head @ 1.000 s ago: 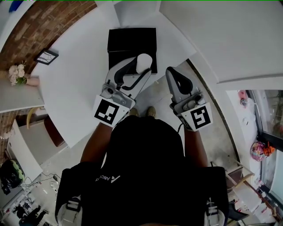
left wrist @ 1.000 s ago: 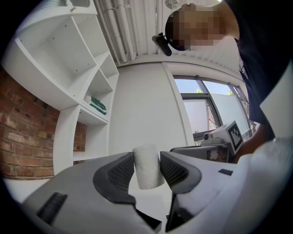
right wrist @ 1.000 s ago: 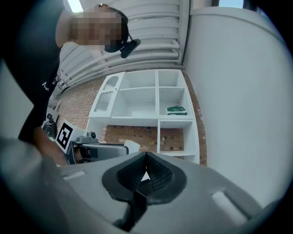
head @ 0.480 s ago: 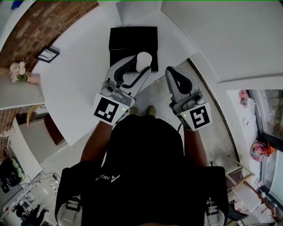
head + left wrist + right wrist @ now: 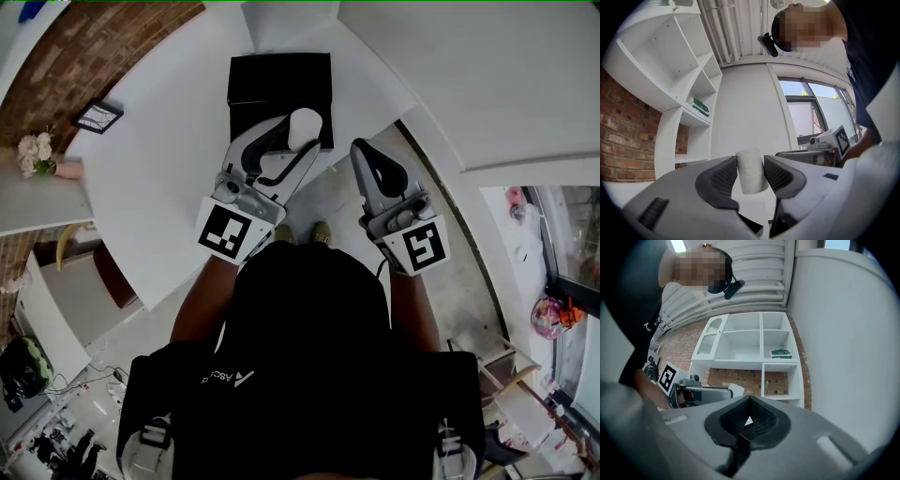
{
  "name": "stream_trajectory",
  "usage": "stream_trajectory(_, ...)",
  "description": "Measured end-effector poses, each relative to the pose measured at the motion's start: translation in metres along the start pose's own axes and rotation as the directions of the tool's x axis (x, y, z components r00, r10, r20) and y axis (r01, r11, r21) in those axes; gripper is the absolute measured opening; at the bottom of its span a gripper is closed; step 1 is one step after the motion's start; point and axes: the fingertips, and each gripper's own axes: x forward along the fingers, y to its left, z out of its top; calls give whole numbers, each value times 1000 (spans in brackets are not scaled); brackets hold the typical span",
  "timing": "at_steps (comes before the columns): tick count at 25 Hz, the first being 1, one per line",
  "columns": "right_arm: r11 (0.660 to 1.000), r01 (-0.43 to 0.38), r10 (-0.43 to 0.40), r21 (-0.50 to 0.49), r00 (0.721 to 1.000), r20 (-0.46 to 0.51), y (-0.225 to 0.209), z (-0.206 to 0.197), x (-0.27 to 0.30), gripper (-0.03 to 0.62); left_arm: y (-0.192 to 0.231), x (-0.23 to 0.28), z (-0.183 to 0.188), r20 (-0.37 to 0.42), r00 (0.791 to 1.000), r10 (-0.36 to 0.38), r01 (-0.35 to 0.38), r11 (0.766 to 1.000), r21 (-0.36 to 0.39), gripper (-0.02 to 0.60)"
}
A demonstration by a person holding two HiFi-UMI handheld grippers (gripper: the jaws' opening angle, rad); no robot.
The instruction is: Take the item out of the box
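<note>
Item [image 5: 305, 127], a white cylinder: in the head view you hold it in your left gripper [image 5: 300, 141], in line with the near edge of the black box [image 5: 281, 80]. Your right gripper [image 5: 368, 157] hangs just beside, nearer you. In the left gripper view the jaws are clamped on the cylinder's sides, with its long axis crosswise to the grip. In the right gripper view the jaws are pressed together on nothing. I'd judge your left hand only has to carry it clear.

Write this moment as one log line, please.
left gripper: shut on white cylinder, above black box | right gripper: shut, empty | box: on white table
</note>
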Motion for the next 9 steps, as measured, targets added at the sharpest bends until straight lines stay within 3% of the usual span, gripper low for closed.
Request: stream_trajectory(9,1000,0,0,2,1000,-2,1,1,-1,-2,-2,-1,-1,-17,1000,-7,7,1000,5,176)
